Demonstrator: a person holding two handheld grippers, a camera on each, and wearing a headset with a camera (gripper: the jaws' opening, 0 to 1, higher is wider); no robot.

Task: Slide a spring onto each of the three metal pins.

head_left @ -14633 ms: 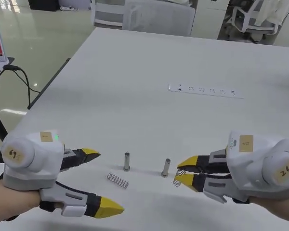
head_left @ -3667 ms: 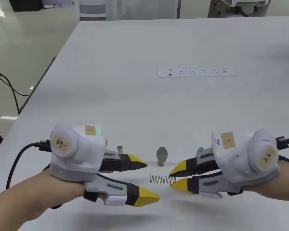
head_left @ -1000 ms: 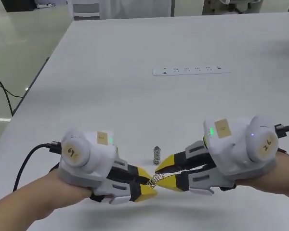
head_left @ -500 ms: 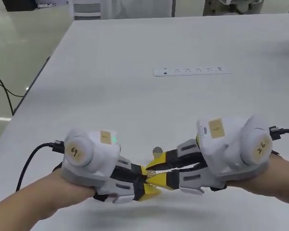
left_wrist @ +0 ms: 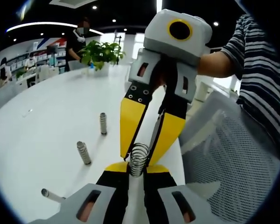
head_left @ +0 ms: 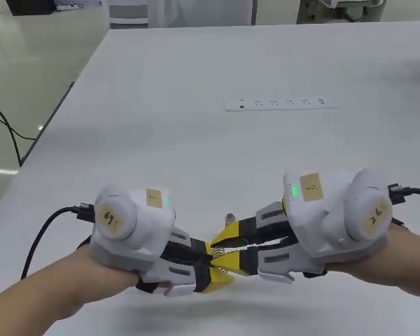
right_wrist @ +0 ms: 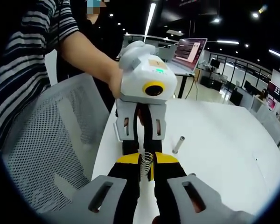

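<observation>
White power strip (head_left: 280, 103), mesh chair (left_wrist: 231, 154)

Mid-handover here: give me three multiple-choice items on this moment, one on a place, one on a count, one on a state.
1. Where is the loose spring?
A. Between the tips of the left gripper and the right gripper
B. Beside the power strip
C. On the floor

2. How many upright pins already carry a spring?
A. None
B. Two
C. Three

3. The bare pin is:
A. Lying on the table
B. Standing upright
C. Clamped in the right gripper

Answers:
1 A, since both gripper views show yellow tips meeting on the coil.
2 B, since the left gripper view shows two standing pins wrapped in coils.
3 A, since it lies flat with no coil on it.
</observation>
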